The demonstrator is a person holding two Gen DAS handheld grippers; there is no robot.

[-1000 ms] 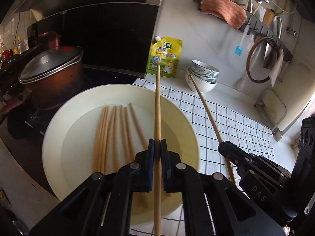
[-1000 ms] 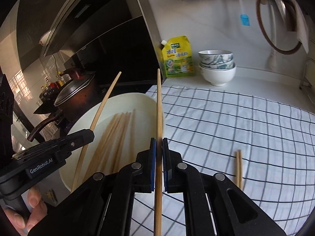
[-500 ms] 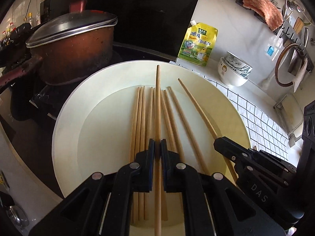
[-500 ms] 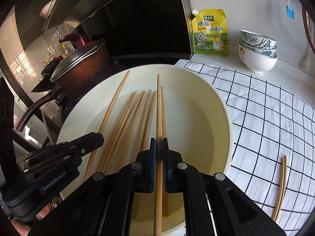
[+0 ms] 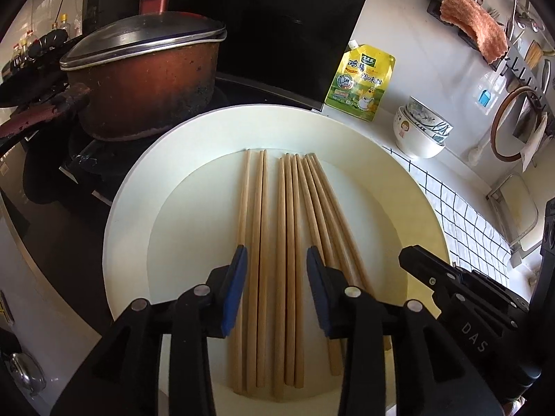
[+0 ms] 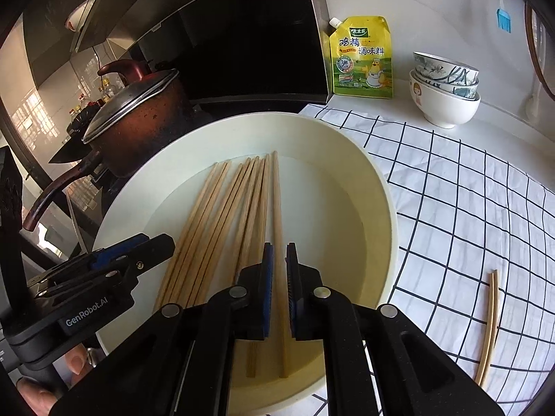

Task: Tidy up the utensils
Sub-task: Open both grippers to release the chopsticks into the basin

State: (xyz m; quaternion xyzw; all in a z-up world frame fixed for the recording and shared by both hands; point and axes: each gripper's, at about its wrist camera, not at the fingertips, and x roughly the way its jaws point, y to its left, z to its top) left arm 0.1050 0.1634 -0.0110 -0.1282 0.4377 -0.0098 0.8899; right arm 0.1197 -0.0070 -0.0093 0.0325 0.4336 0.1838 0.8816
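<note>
Several wooden chopsticks (image 5: 288,242) lie side by side in a large cream plate (image 5: 392,187); they show in the right wrist view too (image 6: 242,215). My left gripper (image 5: 276,260) is open just above them, holding nothing. My right gripper (image 6: 279,253) is slightly open over the rightmost chopstick (image 6: 276,208), which lies on the plate (image 6: 378,208) between the jaws. The right gripper shows at the right of the left wrist view (image 5: 451,284), the left gripper at the left of the right wrist view (image 6: 114,260). Two more chopsticks (image 6: 489,322) lie on the checked cloth.
A brown lidded pot (image 5: 145,79) stands on the stove left of the plate. A yellow seasoning pouch (image 5: 360,83) and stacked bowls (image 5: 421,131) stand at the back wall. A white checked cloth (image 6: 468,208) covers the counter to the right.
Both grippers lowered their chopsticks onto the plate and opened. The two chopsticks now lie with the others.
</note>
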